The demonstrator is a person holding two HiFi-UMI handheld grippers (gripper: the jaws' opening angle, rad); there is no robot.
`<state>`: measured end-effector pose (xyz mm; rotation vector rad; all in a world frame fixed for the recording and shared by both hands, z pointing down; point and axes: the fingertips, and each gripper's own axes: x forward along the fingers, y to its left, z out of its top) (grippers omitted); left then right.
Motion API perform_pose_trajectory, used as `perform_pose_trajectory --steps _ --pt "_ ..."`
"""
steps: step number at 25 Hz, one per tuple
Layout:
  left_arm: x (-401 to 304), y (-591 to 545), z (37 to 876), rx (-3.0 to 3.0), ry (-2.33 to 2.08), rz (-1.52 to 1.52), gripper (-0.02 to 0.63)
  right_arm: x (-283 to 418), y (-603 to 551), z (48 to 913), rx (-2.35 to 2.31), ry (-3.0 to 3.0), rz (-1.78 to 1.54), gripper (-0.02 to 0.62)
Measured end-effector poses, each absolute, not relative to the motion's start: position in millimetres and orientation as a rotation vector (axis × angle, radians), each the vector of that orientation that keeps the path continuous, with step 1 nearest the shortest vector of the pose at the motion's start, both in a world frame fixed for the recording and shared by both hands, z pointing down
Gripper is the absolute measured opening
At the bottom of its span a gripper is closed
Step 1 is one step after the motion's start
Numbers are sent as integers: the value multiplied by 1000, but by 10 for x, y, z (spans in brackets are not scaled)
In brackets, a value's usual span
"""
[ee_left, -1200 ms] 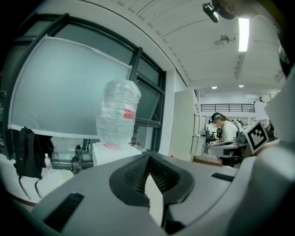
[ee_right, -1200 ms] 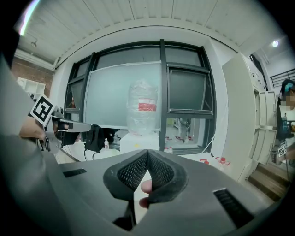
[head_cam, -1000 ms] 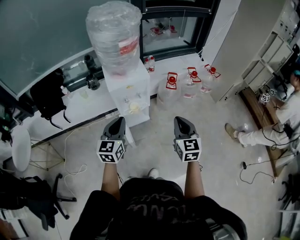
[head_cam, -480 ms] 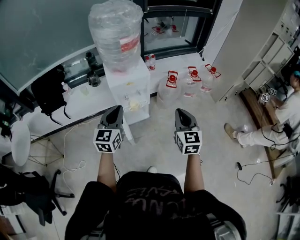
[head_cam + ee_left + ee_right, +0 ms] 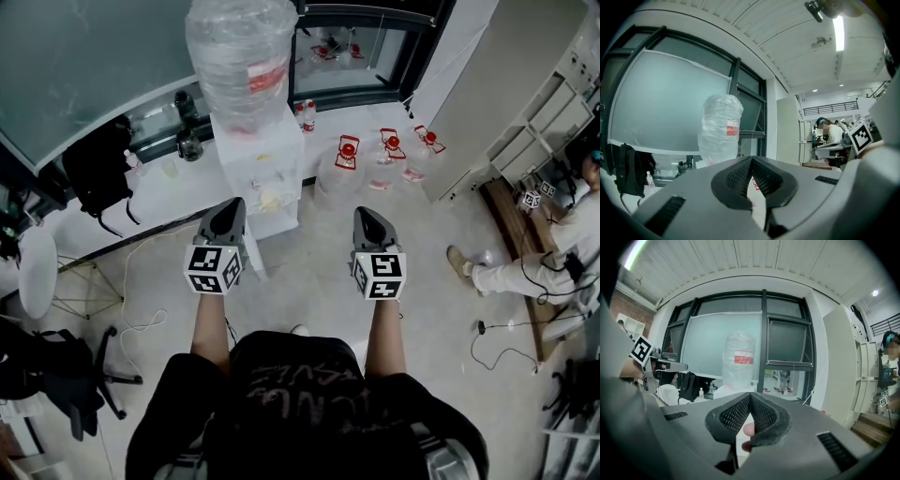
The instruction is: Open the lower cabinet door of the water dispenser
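Observation:
The white water dispenser (image 5: pixel 255 159) stands against the window wall with a big clear bottle (image 5: pixel 246 56) on top. From above its front shows only as a narrow strip, and I cannot make out the lower door. My left gripper (image 5: pixel 232 204) is shut and empty, hovering just in front of the dispenser's lower left corner, apart from it. My right gripper (image 5: pixel 364 214) is shut and empty too, off to the dispenser's right. The left gripper (image 5: pixel 751 158) view has the bottle (image 5: pixel 721 129) ahead. In the right gripper (image 5: pixel 750 394) view the bottle (image 5: pixel 739 359) stands ahead.
Three water jugs with red caps (image 5: pixel 347 155) sit on the floor right of the dispenser. A black backpack (image 5: pixel 94 173) leans at the left, and a black chair (image 5: pixel 66 384) stands at the lower left. A cable (image 5: pixel 141 300) trails over the floor. A person (image 5: pixel 553 244) sits at the right.
Both grippers sit a little higher in the head view, the left one more so, and the dispenser looks slightly nearer. Both stay shut.

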<state>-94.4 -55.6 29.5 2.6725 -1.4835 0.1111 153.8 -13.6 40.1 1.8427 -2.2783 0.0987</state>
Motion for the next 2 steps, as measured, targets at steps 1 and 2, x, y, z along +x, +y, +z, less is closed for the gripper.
perform_pose_trajectory --steps 1,2 --pt "-956 -565 299 2671 -1483 108 12 1540 -144 415 1843 -2277 99 12" --pt "-966 -574 302 2669 -1483 104 12 1543 -153 429 1843 -2275 99 12"
